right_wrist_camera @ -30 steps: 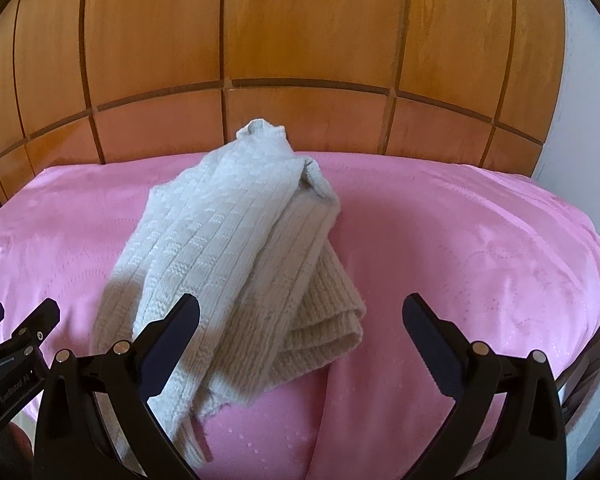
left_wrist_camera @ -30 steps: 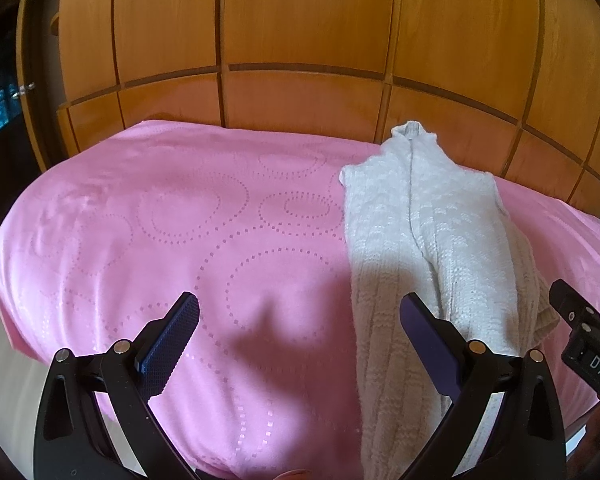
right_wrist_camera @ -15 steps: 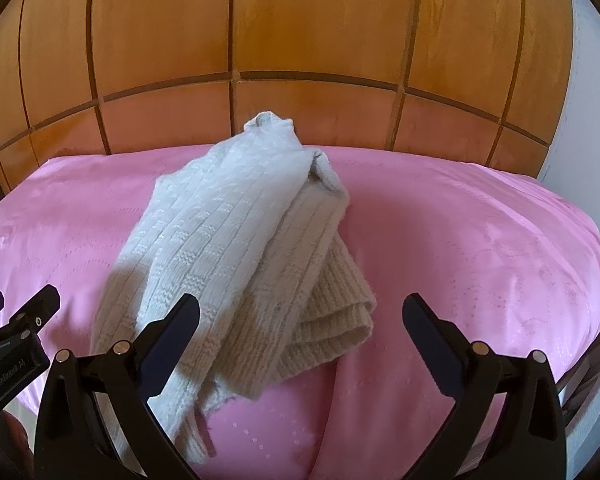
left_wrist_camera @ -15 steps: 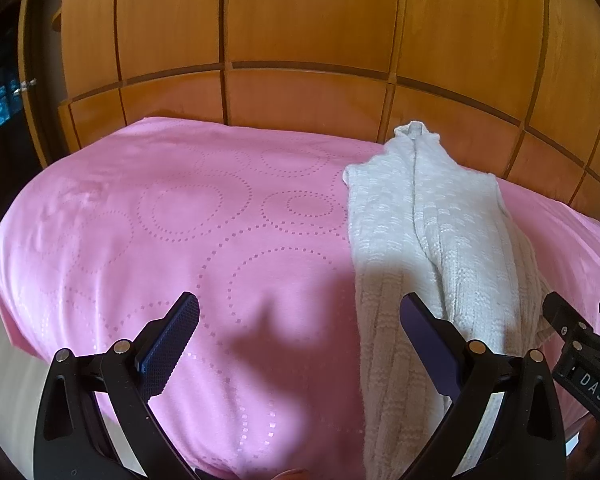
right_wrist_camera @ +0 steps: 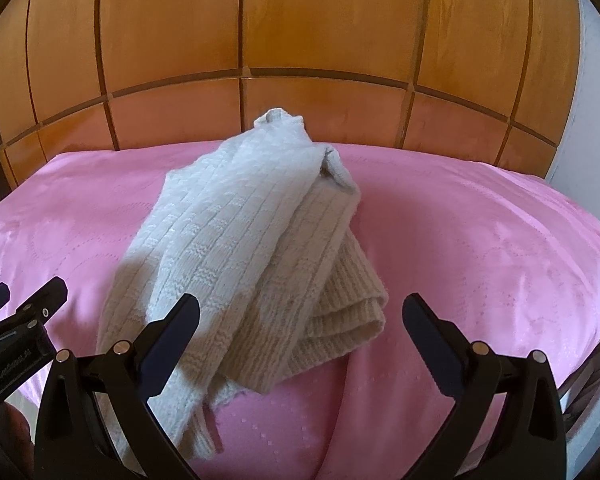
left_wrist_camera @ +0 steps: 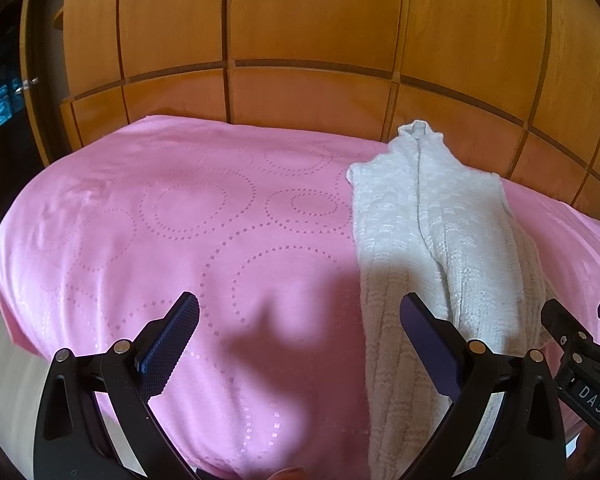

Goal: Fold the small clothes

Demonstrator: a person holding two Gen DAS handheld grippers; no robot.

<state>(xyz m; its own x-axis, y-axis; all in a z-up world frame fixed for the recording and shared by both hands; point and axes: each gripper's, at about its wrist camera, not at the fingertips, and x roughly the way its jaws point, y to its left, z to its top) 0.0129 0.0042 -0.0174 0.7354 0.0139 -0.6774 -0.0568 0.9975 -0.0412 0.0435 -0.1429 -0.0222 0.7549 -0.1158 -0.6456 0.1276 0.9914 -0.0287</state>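
Observation:
A cream knitted garment lies lengthwise on the pink bedspread, its collar toward the headboard. In the right wrist view the knitted garment shows one side folded over itself, with a ribbed hem bunched at the lower right. My left gripper stands open above the bedspread, its right finger just over the garment's near left edge. My right gripper stands open over the garment's near end, holding nothing. Each gripper's tip shows at the edge of the other's view.
A wooden panelled headboard rises behind the bed. A dark doorway is at the far left. A white wall stands at the right. The bed's near edge drops off just below the grippers.
Both grippers have drawn back and down slightly, so the garment sits a little higher in each view. Their jaws stay open and the garment has not moved.

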